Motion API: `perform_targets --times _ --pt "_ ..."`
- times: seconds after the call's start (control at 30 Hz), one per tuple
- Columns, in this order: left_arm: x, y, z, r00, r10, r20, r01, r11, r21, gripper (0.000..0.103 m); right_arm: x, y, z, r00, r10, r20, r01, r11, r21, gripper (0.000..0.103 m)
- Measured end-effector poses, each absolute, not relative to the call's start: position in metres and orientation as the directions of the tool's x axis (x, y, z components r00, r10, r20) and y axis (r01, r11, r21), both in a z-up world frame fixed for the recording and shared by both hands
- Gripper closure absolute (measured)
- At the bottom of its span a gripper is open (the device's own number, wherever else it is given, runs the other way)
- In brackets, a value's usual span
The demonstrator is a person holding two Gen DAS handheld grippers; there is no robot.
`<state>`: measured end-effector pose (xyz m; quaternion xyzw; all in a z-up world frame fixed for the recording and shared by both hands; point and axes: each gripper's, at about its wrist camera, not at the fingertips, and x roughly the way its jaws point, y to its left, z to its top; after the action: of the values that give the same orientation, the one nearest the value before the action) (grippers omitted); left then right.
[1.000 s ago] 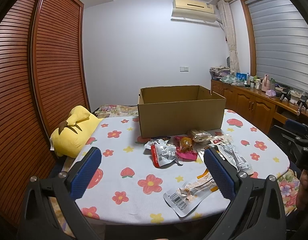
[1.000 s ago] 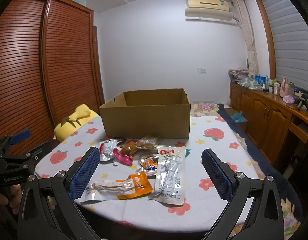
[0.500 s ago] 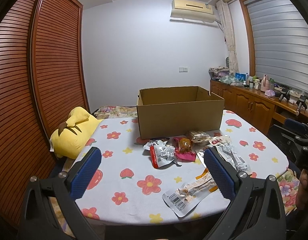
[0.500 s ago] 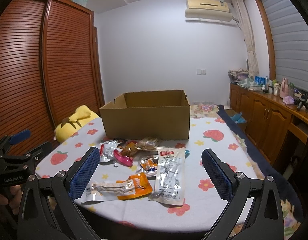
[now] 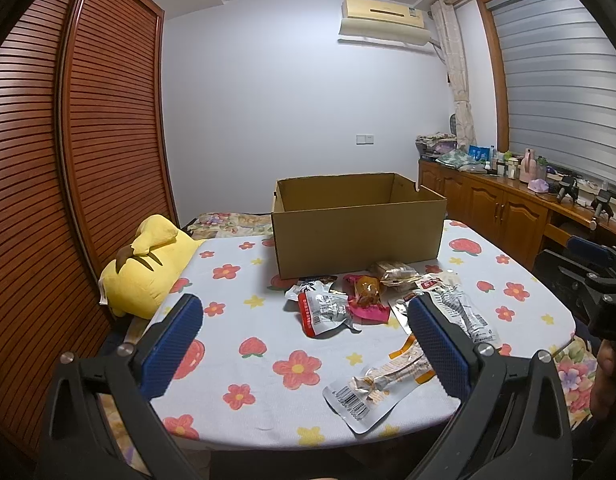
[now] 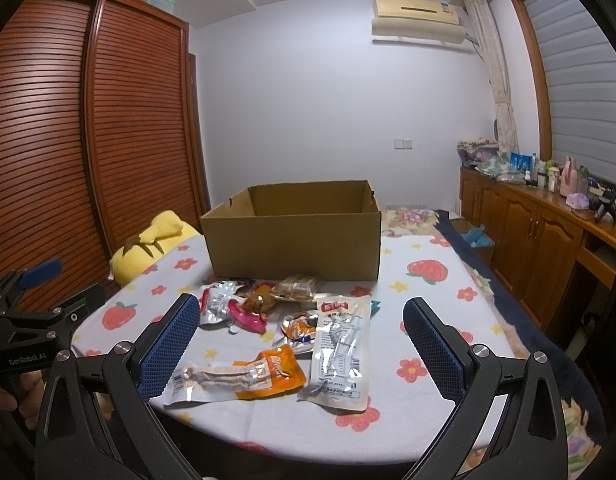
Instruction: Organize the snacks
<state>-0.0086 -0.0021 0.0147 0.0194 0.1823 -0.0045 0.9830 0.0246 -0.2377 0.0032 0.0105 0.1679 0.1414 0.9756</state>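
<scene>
Right wrist view showed the right gripper (image 6: pixel 301 344) spread wide and empty, hovering over the table's near edge. Just ahead, between its fingers, lay the orange-ended snack packet (image 6: pixel 238 376), long axis crosswise, and the clear long packet (image 6: pixel 340 354) pointing toward the cardboard box (image 6: pixel 292 240). Left gripper (image 5: pixel 304 342) was likewise open and empty, further left; the right hand seemed nearer both.

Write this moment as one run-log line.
left gripper: open, empty | right gripper: open, empty | snacks: on table | cardboard box: open
</scene>
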Motion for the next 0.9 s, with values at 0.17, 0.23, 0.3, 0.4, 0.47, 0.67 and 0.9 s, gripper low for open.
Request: perform_targets --times 0.17,0.23,0.3,0.4,0.47,0.67,0.9 --pt "-0.0114 -0.0041 0.0162 0.935 -0.008 -0.355 0.023 0.999 0.038 0.000 0.0235 -0.2372 0.0039 0.904 0.278 -0.324 -0.271 0.960 0.068 0.000" --pt "-0.0118 -0.0041 0.0167 0.935 -0.010 -0.355 0.025 0.999 0.037 0.000 0.0234 -0.2372 0.0039 0.904 0.278 -0.324 -0.271 0.960 0.068 0.000" --pt "-0.0119 -0.0042 0.0169 0.935 -0.011 -0.355 0.027 0.999 0.038 0.000 0.0230 -0.2381 0.0051 0.904 0.279 -0.325 -0.272 0.960 0.068 0.000" --pt "-0.0126 -0.0046 0.0174 0.934 -0.013 -0.356 0.029 0.999 0.038 0.000 0.0233 -0.2376 0.0040 0.904 0.279 -0.324 -0.272 0.960 0.069 0.000" --pt "-0.0127 -0.0047 0.0173 0.933 -0.016 -0.359 0.032 0.999 0.039 0.000 0.0230 -0.2379 0.0045 0.905 0.278 -0.323 -0.271 0.960 0.067 0.000" --pt "-0.0120 -0.0049 0.0160 0.930 -0.023 -0.368 0.040 0.998 0.038 0.000 0.0238 -0.2391 0.0027 0.904 0.279 -0.324 -0.272 0.960 0.068 0.000" --pt "-0.0057 -0.0033 0.0083 0.918 -0.056 -0.393 0.068 0.998 0.016 0.000 0.0236 -0.2364 0.0039 0.898 0.281 -0.338 -0.274 0.959 0.070 0.000"
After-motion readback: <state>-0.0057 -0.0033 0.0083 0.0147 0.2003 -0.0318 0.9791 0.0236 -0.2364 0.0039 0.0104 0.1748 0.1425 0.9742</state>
